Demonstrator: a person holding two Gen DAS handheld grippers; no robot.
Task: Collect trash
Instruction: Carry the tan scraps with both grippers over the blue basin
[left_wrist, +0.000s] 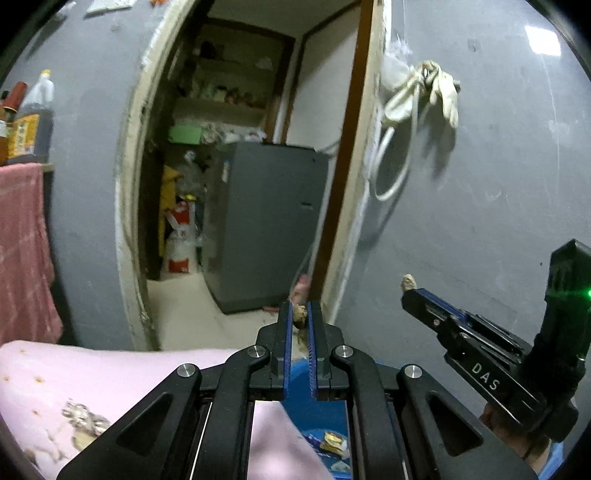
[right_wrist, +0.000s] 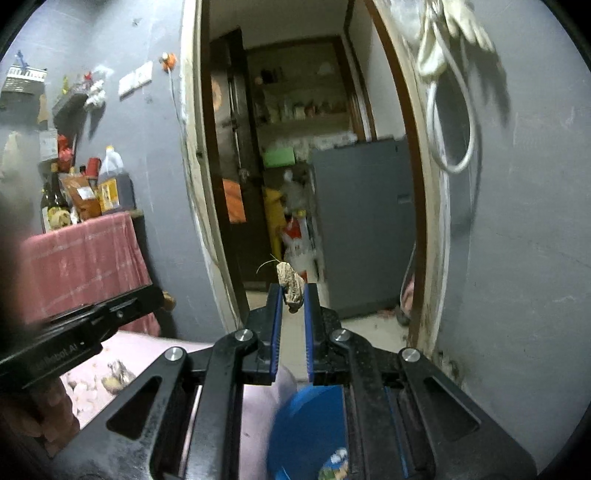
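Note:
My left gripper (left_wrist: 299, 317) is shut on a small tan scrap of trash (left_wrist: 300, 316), held up in the air in front of a doorway. My right gripper (right_wrist: 293, 295) is shut on a larger tan crumpled scrap (right_wrist: 291, 286) with a thin strand sticking out. The right gripper also shows at the right of the left wrist view (left_wrist: 408, 286) with its scrap at the tip. A blue bin (right_wrist: 310, 424) with wrappers inside sits below both grippers; it also shows in the left wrist view (left_wrist: 317, 428). More scraps (left_wrist: 83, 421) lie on a pink surface (left_wrist: 122, 376).
A grey wall (left_wrist: 480, 221) with a hanging glove and cable (left_wrist: 417, 96) is to the right. The open doorway leads to a room with a grey appliance (left_wrist: 266, 225). A table with a red cloth (right_wrist: 85, 258) carries bottles at left.

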